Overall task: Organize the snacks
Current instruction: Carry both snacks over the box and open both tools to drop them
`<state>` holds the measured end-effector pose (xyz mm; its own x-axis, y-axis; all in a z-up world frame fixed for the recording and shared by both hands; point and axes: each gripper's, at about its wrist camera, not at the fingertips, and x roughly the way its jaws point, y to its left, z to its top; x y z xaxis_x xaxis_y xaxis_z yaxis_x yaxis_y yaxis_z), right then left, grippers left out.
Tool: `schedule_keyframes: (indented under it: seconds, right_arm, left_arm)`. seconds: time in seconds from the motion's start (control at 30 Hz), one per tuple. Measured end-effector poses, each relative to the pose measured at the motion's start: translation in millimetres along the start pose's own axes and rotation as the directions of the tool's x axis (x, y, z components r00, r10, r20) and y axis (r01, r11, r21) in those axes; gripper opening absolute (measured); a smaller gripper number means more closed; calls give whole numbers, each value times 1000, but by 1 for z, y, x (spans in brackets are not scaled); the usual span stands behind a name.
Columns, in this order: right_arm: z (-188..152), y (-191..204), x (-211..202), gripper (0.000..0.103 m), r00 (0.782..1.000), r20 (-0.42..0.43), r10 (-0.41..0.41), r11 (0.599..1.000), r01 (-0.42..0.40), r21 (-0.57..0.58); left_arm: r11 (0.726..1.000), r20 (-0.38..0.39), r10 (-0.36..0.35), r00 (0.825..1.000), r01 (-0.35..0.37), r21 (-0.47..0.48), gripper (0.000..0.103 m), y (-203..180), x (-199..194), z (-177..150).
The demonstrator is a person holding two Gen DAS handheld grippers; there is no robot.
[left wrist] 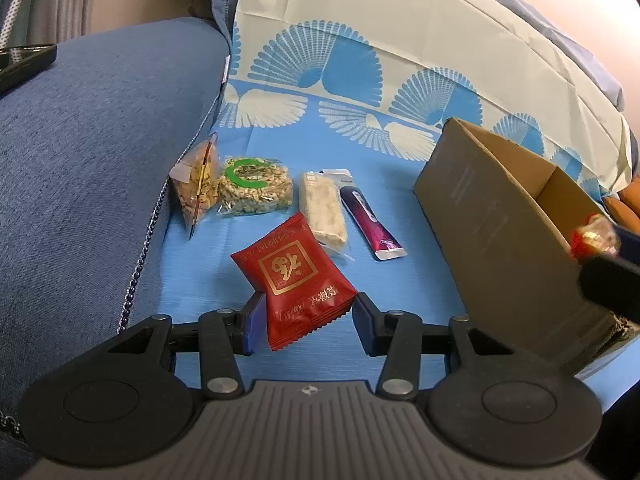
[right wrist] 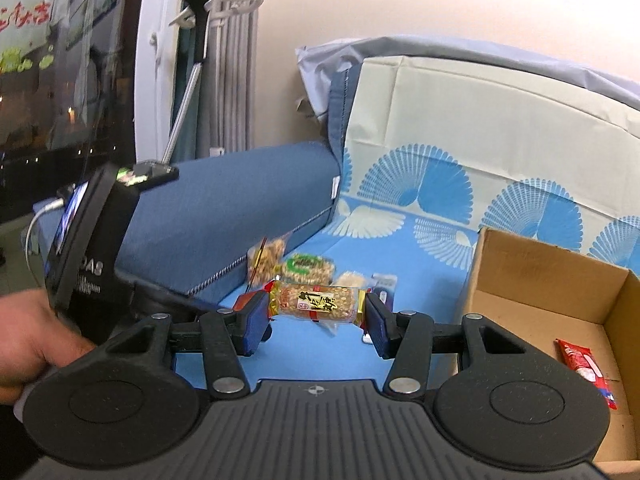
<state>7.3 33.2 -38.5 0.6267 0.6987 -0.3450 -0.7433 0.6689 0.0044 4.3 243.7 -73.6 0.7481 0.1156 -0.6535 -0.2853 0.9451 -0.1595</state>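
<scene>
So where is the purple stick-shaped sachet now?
In the left wrist view the purple stick-shaped sachet lies on the blue cloth, between the pale rice bar and the brown cardboard box.

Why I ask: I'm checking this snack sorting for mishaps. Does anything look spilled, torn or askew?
Nothing stands out. The loose snacks, such as the purple stick pack, lie intact on the blue cloth; the cardboard box stands upright.
</scene>
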Motion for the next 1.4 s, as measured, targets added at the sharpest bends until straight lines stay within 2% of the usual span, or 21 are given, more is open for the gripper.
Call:
schedule_keyframes:
  seconds: [0.17,0.43,0.53,0.67,0.8,1.0,1.17,1.23,1.27,1.3,1.4]
  right_arm:
    - [5,-11,-5,53,1000,25,-8,1000,7,29]
    - [11,-44,-14,53,996,67,-59,989,49,137]
    - [11,-60,-15,53,992,69,-105,977,90,191]
    - [11,-79,-19,53,979,64,-192,954,171,246]
    - [7,-100,-25,54,946,47,-320,907,291,304]
    - [-5,-142,-47,54,853,38,-520,771,450,452]
    - [-14,-161,-60,56,780,30,-625,680,524,513]
    - [-16,-164,-59,61,771,19,-636,667,537,517]
    - [-17,-165,-56,75,773,4,-634,664,542,515]
    - [-19,-165,-52,89,775,-19,-632,660,551,511]
    - [-20,-162,-45,90,784,-43,-619,668,555,496]
  left_arm:
    - [1000,-29,-2,1000,2,-5,51,2,5,2]
    - [999,-84,2,996,2,46,51,-15,16,6]
    - [999,-82,-6,997,10,44,51,-31,18,18]
    - [995,-35,-45,998,48,89,51,-73,16,47]
    - [981,24,-131,991,126,146,51,-134,13,79]
    - [947,96,-269,958,244,211,51,-223,9,111]
    - [925,114,-323,939,288,247,55,-260,8,125]
    - [911,97,-351,931,316,265,72,-267,7,126]
    - [909,101,-354,930,316,273,83,-267,6,125]
    - [910,118,-345,931,301,285,86,-266,4,122]
    - [920,182,-300,937,233,314,86,-250,-2,107]
